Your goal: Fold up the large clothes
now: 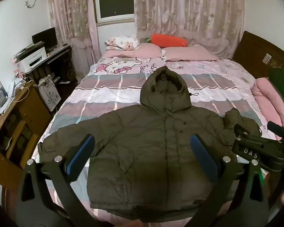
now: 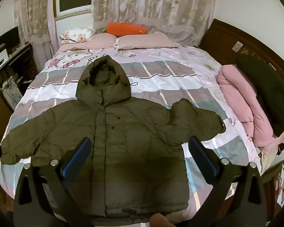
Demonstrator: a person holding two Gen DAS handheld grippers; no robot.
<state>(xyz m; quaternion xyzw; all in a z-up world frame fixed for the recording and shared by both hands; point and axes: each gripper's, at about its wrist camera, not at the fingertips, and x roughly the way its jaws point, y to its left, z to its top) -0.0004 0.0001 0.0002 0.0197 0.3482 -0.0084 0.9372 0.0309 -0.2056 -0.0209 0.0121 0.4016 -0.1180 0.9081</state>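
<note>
While the jacket (image 1: pixel 151 151) lies spread out, front side up, on the bed (image 1: pixel 108 87), both claws hover above its lower half with their blue-padded fingers wide apart and nothing between them. The left claw (image 1: pixel 142 157) is released, its fingers (image 1: pixel 81 155) framing the jacket's body from above; in the right wrist view the right claw (image 2: pixel 140 157) is released in the same way, over the jacket's front placket. The jacket is a dark olive puffy one. Its hood (image 2: pixel 104 81) points away from the hem, toward the pillows (image 2: pixel 142 41) at the head of the bed. One sleeve (image 2: pixel 20 143) reaches straight out to the side of the jacket's body, and the other sleeve (image 2: pixel 197 123) is bent and bunched beside the body. The hem (image 2: pixel 130 211) lies at the near edge of the bed. Beyond the hood, an orange carrot cushion (image 2: pixel 126 29) rests on the pillows. Off to the side of the bunched sleeve, a rolled pink blanket (image 2: pixel 242 109) lies on the bed with a dark garment (image 2: pixel 265 90) on top of it.
</note>
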